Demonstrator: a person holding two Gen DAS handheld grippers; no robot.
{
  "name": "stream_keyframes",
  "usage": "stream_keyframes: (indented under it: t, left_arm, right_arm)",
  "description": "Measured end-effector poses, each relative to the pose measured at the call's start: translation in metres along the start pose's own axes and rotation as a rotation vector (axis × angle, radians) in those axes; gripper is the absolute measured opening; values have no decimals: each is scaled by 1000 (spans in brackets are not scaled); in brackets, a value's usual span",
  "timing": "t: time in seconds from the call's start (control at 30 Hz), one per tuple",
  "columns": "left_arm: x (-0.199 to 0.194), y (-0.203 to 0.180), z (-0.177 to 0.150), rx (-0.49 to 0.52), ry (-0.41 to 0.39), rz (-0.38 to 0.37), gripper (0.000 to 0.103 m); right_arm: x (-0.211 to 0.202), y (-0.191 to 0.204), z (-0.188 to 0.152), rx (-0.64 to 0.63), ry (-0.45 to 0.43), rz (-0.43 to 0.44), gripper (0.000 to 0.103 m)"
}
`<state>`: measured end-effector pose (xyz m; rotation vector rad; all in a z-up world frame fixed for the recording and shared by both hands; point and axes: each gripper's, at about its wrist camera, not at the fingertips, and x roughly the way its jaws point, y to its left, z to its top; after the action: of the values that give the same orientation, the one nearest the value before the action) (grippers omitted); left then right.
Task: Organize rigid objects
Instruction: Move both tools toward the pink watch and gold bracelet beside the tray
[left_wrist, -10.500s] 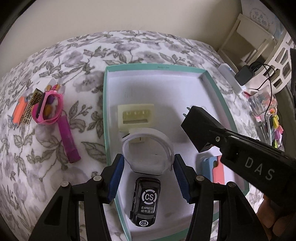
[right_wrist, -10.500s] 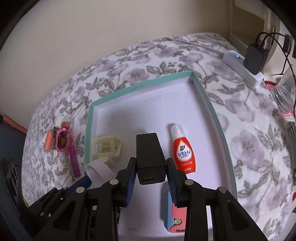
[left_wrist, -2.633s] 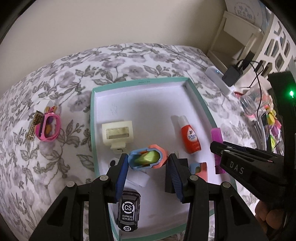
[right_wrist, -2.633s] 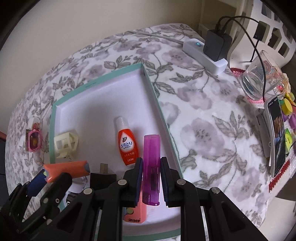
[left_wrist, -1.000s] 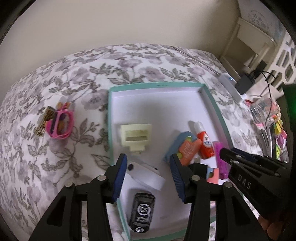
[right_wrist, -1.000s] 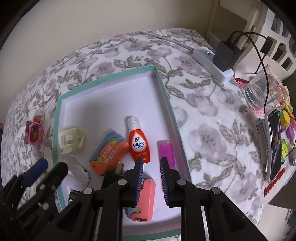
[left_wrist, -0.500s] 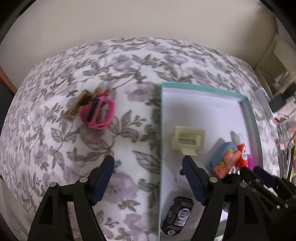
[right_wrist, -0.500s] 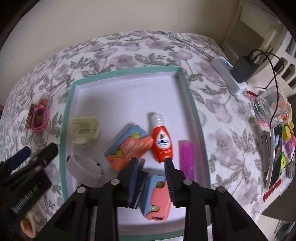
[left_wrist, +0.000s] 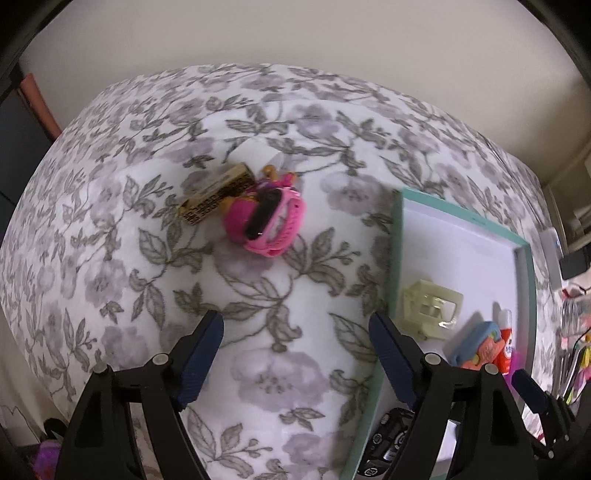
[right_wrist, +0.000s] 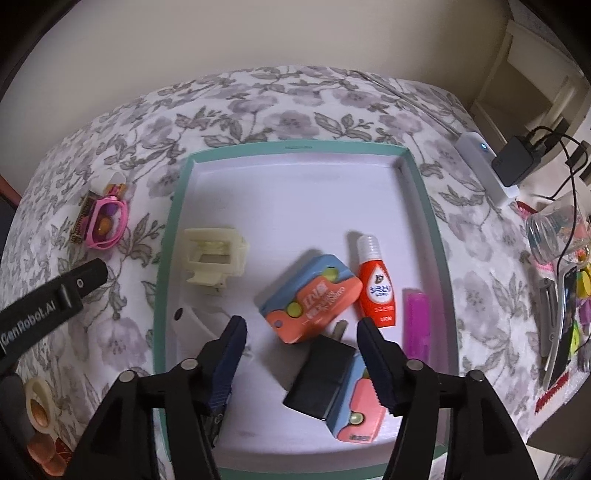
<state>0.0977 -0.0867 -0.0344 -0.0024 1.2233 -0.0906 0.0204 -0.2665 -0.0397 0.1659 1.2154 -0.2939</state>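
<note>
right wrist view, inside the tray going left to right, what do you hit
cream plastic frame → blue and orange case → red bottle → purple stick, all lying inside the teal tray

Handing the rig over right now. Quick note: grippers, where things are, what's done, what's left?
Left gripper: jaws opening, nothing between them, over the floral cloth.
Right gripper: jaws opening, nothing gripped, above the teal box.
In the box: cream clip, two orange-blue cases, red bottle, purple tube, black adapter.
Left: pink watch and gold piece, both outside on the cloth.
</note>
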Motion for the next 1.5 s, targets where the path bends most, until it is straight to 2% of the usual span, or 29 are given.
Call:
stream_keyframes:
  t: [0.23,0.53,0.57,0.6,0.67,0.83,1.03,1.17,1.37,1.5]
  left_arm:
    - [2,28,9,-77,3,-4,82]
    - [6,64,18,-183,14,-25,83]
    - [6,68,18,-193,13,-26,85]
    - [6,72,19,-204,12,-27,92]
    - [6,82,21,-230,7,-30,93]
    - [6,111,28,-301,-5,-25,93]
    - [7,131,34,-342,-21,-5,94]
    - [10,140,38,-354,-25,-7,94]
    - [16,147,44,-372,-23,-39,94]
    - [22,144,50,-349,-26,-45,94]
  right_arm:
    - [-1,10,2,2,-18,36,81]
    - [0,20,3,-3,-38,79,87]
    - [0,21,4,-1,-42,92,87]
    - [-1,22,4,2,-46,103,87]
    - [-2,24,6,7,-55,123,88]
    - [-5,31,11,10,-92,155,101]
    - [-5,42,19,5,-119,178,103]
    - [-3,50,26,-2,-142,163,103]
    - [-6,66,37,-10,-175,234,103]
    - [-5,83,44,-33,-182,266,103]
